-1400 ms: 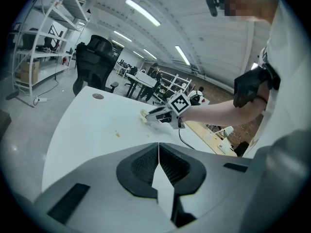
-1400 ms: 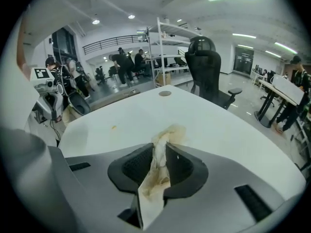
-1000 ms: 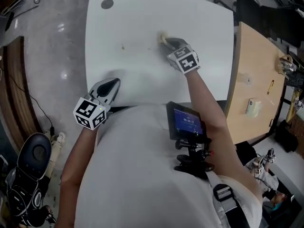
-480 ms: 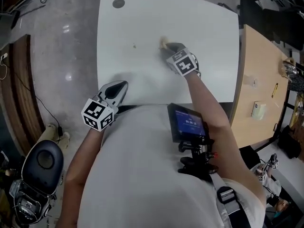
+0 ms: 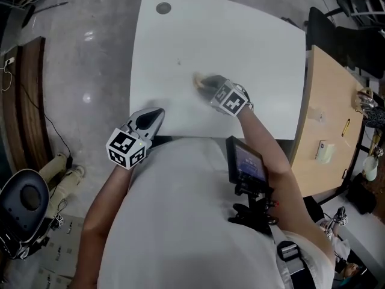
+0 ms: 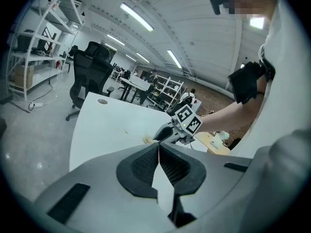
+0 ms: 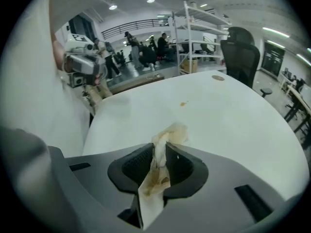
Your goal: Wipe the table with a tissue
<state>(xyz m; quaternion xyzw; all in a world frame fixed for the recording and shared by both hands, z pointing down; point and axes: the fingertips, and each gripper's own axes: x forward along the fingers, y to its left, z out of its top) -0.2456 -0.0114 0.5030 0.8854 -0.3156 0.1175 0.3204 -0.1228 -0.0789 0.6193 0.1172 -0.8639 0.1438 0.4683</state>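
Right gripper (image 7: 159,152) clamped on a stained tissue (image 7: 171,131), left gripper (image 6: 159,152) closed and empty: the soiled wad could smear the white table (image 5: 240,35) or miss the brown spot (image 7: 183,103) ahead.

No word or number can be read here. The cube (image 5: 126,147) on the left claw (image 5: 156,113) and the cube (image 5: 231,99) on the right claw (image 5: 201,82) bear only black-and-white square markers, no letters. The screen (image 5: 247,162) on the person's chest glows bluish; its print is too small and blurred to read.
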